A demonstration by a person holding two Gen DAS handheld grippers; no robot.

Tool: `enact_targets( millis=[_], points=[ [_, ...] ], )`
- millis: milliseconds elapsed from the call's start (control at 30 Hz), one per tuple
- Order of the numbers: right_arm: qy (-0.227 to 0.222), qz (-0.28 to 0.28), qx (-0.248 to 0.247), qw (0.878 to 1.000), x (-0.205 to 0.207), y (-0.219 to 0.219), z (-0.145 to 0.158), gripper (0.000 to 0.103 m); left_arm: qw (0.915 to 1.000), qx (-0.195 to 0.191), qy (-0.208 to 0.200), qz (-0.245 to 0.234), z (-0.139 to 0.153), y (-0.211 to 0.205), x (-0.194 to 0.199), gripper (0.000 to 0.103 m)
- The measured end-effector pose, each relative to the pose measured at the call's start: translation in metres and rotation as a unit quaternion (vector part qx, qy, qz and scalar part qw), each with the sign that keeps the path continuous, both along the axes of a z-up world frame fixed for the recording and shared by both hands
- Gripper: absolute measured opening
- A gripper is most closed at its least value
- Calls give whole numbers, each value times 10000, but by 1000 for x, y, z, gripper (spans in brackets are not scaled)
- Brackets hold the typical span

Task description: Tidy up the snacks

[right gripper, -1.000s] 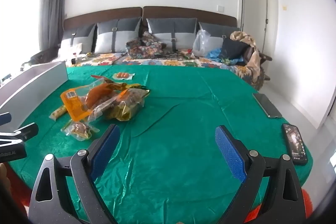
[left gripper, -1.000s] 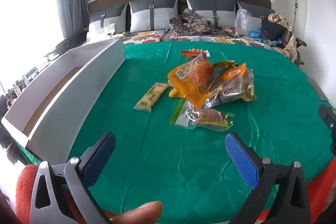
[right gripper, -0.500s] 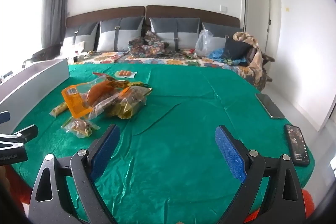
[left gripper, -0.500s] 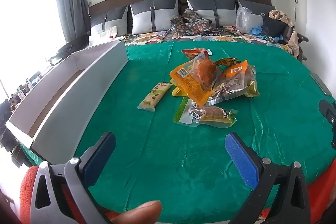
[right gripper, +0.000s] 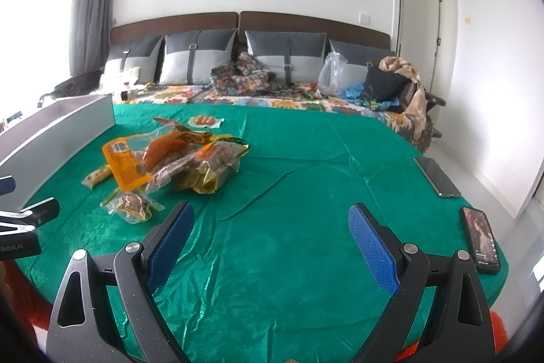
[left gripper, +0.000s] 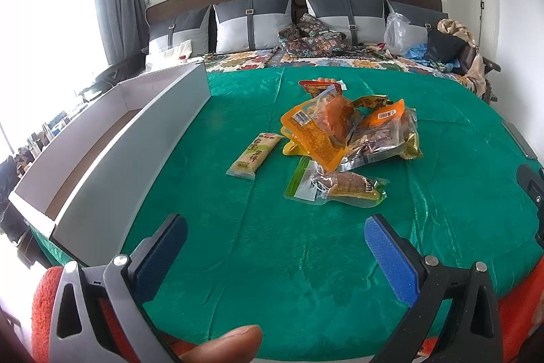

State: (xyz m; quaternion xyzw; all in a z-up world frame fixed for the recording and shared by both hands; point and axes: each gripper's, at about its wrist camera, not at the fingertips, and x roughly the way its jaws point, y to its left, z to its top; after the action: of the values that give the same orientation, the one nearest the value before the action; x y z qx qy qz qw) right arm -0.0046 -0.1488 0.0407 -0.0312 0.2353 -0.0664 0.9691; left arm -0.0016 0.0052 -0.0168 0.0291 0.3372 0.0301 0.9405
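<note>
A pile of snack packets (left gripper: 346, 131) lies on the green cloth, topped by an orange pouch (left gripper: 316, 128). A beige bar packet (left gripper: 255, 155) lies to its left and a clear packet with a green edge (left gripper: 335, 186) lies in front. A white open box (left gripper: 112, 152) stands at the left. My left gripper (left gripper: 275, 230) is open and empty, short of the packets. My right gripper (right gripper: 272, 227) is open and empty, to the right of the pile (right gripper: 176, 165). The box (right gripper: 57, 128) shows at the left there too.
Two phones (right gripper: 437, 176) (right gripper: 481, 238) lie at the cloth's right edge. A small packet of orange pieces (right gripper: 204, 121) lies behind the pile. Pillows, clothes and bags (right gripper: 387, 87) line the back of the bed. The left gripper's side shows at the right view's left edge (right gripper: 20, 220).
Both views have shifted slightly, the pile sitting a little nearer and more centred in the left view. Both grippers stay open and empty. No packet has moved.
</note>
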Motion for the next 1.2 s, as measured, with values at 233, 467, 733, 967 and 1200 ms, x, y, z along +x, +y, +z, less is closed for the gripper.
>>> enact_targets(
  millis=[233, 467, 733, 967, 1200],
  points=[
    [-7, -27, 50, 10000, 1, -2, -1, 94, 10000, -30, -4, -4, 0, 1, 0, 103],
    [-12, -39, 64, 10000, 1, -3, -1, 94, 10000, -43, 1, -53, 2, 0, 0, 103],
    [-43, -27, 41, 10000, 0, -3, -1, 94, 10000, -64, -16, -52, 3, 1, -1, 103],
    [-50, -26, 40, 10000, 0, -2, -1, 94, 9999, -81, -30, -52, 4, 1, -2, 103],
    [-51, -28, 40, 10000, -1, -2, -2, 94, 10000, -71, -7, -56, 3, 1, -1, 103]
  ],
)
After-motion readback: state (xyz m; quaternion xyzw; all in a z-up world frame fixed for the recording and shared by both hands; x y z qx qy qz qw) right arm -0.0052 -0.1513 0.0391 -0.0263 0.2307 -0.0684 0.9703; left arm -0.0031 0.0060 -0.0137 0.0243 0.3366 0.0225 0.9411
